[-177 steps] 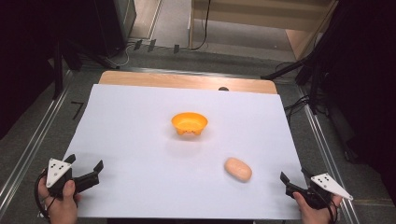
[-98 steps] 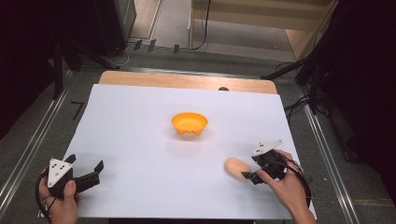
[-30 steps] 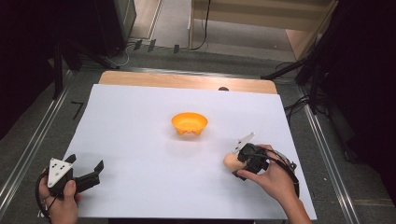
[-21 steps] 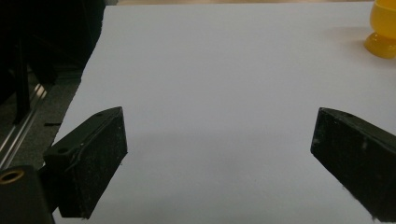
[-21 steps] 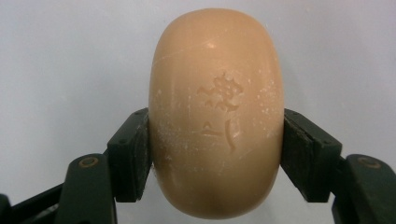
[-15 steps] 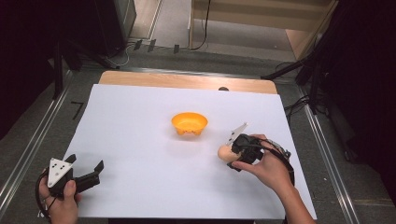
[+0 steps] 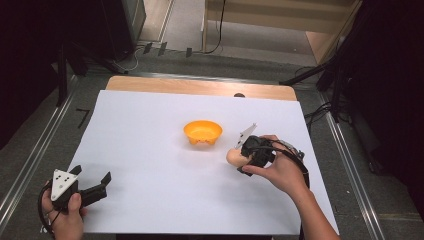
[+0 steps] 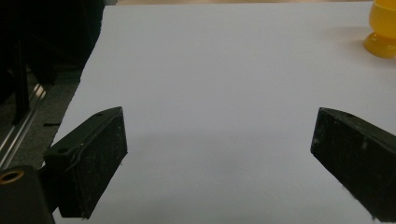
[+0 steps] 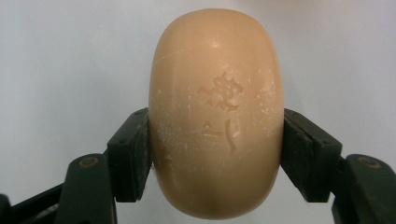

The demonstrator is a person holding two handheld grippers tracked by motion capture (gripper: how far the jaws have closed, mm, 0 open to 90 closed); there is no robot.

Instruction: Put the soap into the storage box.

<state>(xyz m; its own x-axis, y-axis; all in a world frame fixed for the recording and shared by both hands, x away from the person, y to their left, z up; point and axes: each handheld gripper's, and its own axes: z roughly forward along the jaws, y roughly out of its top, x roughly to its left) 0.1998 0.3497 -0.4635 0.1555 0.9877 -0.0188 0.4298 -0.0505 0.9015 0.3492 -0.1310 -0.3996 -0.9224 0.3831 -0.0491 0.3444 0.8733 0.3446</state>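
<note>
A tan oval bar of soap with a stamped mark sits between both pads of my right gripper, which is shut on it. In the high view the soap is lifted off the white sheet, just right of the orange bowl, with my right gripper behind it in the person's hand. My left gripper rests at the near left corner, its jaws wide open on nothing. The bowl shows far off at the upper right of the left gripper view.
A white sheet covers the table, with a strip of bare wood along the far edge. Metal rails run along both sides. Cables and dark stands crowd the floor beyond the table.
My right gripper came in from the near right corner, closed on the soap, and has lifted it up and leftward toward the bowl. The left gripper has stayed put.
</note>
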